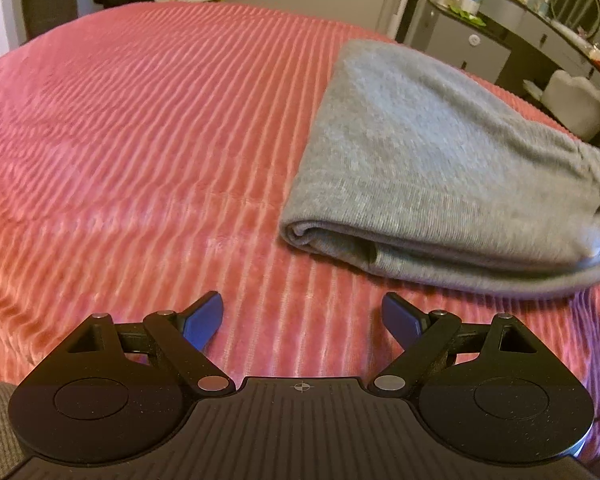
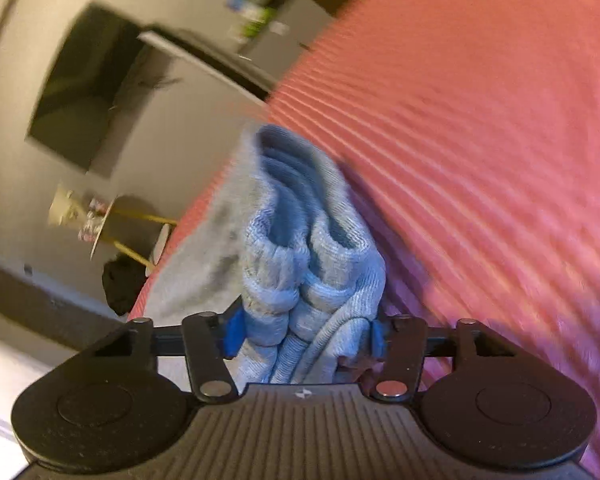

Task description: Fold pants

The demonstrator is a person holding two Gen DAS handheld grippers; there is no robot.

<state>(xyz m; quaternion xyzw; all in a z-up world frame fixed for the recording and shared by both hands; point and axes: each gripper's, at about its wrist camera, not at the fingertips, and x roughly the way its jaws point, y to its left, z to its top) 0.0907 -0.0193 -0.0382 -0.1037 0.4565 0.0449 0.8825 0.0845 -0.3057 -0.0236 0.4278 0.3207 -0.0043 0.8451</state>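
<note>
The right claw (image 2: 304, 338) is clamped on a thick bunch of the grey pants (image 2: 300, 264), its blue pads pressing the stacked folds from both sides; the view is rolled and blurred. The cloth runs straight ahead from the jaws, lying on the pink ribbed bedspread (image 2: 480, 128). The left claw (image 1: 303, 320) stands wide and empty, hovering over bare bedspread (image 1: 140, 140). From it the pants (image 1: 440, 152) lie ahead and to the right, folded into a compact bundle whose long axis runs away from the camera. The right hand is nearer; any further fold likely turns on it.
</note>
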